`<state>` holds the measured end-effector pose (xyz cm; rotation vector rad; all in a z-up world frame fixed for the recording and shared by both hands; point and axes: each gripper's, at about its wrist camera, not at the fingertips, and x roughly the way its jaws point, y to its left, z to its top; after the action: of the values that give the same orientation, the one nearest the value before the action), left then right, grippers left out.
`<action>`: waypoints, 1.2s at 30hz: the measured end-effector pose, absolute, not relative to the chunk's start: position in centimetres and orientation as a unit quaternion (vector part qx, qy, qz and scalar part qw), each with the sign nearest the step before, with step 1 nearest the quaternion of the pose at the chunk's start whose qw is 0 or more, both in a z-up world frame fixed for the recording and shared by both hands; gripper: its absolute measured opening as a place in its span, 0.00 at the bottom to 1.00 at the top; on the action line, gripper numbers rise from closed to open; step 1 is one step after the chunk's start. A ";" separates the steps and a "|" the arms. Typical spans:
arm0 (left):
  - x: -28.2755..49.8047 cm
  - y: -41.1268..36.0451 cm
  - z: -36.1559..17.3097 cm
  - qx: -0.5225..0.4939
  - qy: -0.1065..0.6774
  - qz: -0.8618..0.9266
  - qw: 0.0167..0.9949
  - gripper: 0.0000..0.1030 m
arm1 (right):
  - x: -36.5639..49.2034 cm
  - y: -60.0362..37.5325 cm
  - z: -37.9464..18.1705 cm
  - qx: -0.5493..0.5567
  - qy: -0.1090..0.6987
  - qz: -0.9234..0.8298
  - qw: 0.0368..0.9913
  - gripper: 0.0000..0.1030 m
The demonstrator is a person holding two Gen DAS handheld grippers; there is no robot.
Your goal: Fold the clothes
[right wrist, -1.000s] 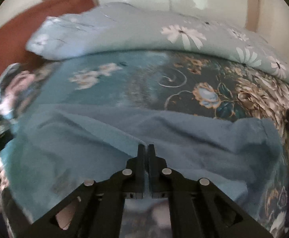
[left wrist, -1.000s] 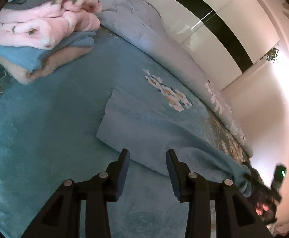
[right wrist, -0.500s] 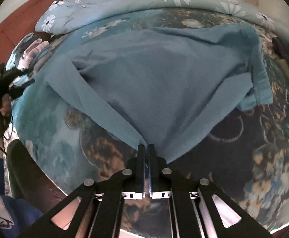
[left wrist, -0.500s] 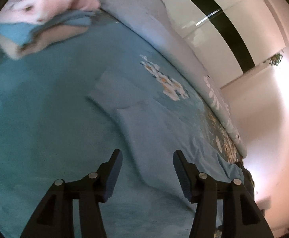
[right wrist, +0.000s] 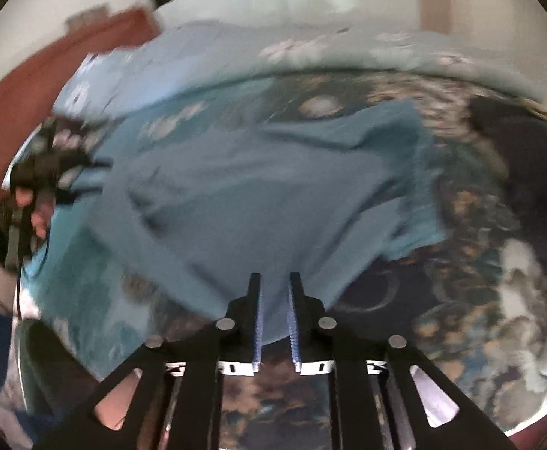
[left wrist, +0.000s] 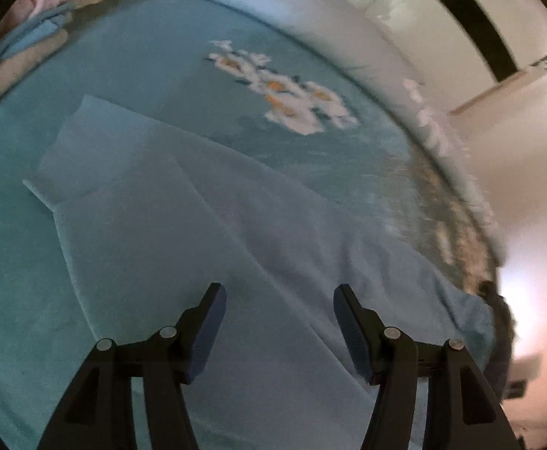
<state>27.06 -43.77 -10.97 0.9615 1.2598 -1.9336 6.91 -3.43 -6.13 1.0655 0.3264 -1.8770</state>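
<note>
Dim, motion-blurred fisheye views; right-side glare.

Left hand-held gripper (left wrist: 279, 296) w/ jaws wide apart, over light blue garment (left wrist: 206, 232) spread on teal floral bedspread (left wrist: 18, 292). White flower print (left wrist: 292, 93) beyond garment. Folded clothes stack (left wrist: 29, 26) top left, blurred.

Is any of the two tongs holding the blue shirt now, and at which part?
Nothing is held. The left tongs are open above the blue shirt. The right tongs stand slightly open at its near edge, not clamped.
</note>
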 end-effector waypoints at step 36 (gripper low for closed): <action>50.2 -39.6 -12.9 0.205 0.504 -0.753 0.369 0.01 | -4.8 4.3 -10.0 0.484 -0.191 -0.783 0.341 0.07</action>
<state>50.16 -39.59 -12.87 0.5262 1.2948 -1.9331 -4.77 4.34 -10.03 1.2584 -0.4960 -2.0377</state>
